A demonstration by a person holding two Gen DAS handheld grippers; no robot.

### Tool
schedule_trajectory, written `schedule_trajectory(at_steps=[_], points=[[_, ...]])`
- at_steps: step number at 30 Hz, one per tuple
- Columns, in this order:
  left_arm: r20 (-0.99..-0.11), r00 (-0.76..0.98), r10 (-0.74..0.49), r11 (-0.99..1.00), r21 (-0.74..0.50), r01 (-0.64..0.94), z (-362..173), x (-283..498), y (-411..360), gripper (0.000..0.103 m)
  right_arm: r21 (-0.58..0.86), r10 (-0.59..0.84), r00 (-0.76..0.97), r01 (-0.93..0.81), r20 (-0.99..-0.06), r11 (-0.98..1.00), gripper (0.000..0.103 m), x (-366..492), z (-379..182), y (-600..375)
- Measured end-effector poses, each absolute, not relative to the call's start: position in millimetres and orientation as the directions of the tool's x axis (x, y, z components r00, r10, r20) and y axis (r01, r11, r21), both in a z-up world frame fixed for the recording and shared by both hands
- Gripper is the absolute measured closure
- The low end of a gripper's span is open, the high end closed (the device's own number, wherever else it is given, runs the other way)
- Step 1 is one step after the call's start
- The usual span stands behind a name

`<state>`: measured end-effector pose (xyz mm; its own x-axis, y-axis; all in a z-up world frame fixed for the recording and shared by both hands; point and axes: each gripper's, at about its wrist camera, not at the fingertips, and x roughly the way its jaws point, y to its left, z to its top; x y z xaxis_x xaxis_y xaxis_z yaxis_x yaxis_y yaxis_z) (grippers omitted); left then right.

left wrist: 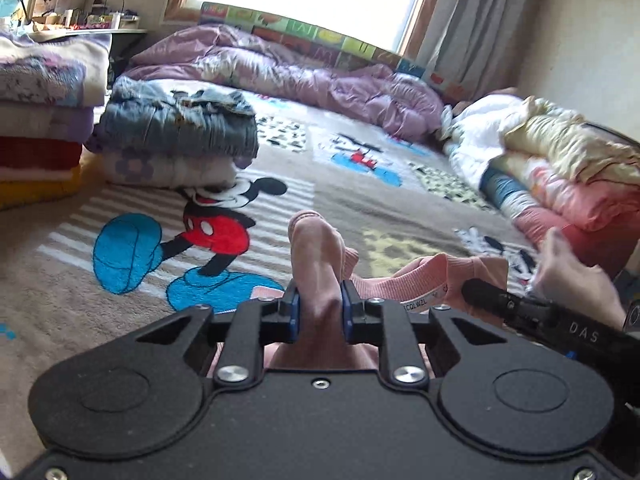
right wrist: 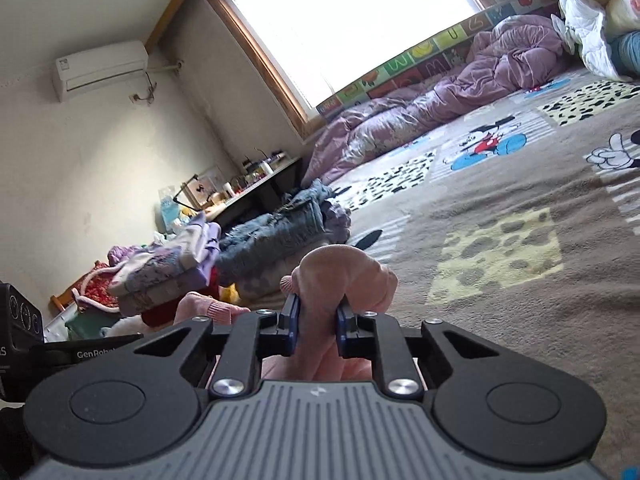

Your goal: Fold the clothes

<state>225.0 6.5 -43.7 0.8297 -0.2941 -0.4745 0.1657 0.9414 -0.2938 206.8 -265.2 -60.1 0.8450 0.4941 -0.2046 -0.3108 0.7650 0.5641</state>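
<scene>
Left wrist view: left gripper (left wrist: 319, 307) clamped on a bunched fold of pink garment (left wrist: 404, 282) — collar and label trail right over the cartoon-print carpet (left wrist: 328, 196), a hand (left wrist: 576, 280) nearby. Right wrist view: right gripper (right wrist: 317, 320) pinched on pink garment (right wrist: 344, 272) — folded denim stack (right wrist: 276, 236) beyond.

A white tag (left wrist: 416, 303) sewn into the pink garment (left wrist: 440, 276) reads "CQLWZL", its start possibly cut off by the gripper. The black body of the right gripper (left wrist: 584, 336) bears the letters "DAS". In the right wrist view, the black arm of the left gripper (right wrist: 92, 354) shows "GenRobo", the rest hidden. The colourful mat (right wrist: 436, 66) along the window wall carries large letters, among them "M" and "U".
</scene>
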Motion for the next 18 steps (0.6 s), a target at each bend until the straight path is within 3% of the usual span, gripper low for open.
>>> schedule_trajectory(at_steps=[6,18], points=[[-0.454,0.83,-0.323,0.931,-0.308,0.194,-36,178,6,0.086,0.574,0.479,0.86,-0.306,-0.174,0.759,0.084,156,-49,-272],[-0.511,0.784,-0.352,0.931,-0.278,0.237,-50,102,-2,0.086,0.562,0.456,0.87,-0.285,-0.189,0.776,0.084,68,-52,-264]])
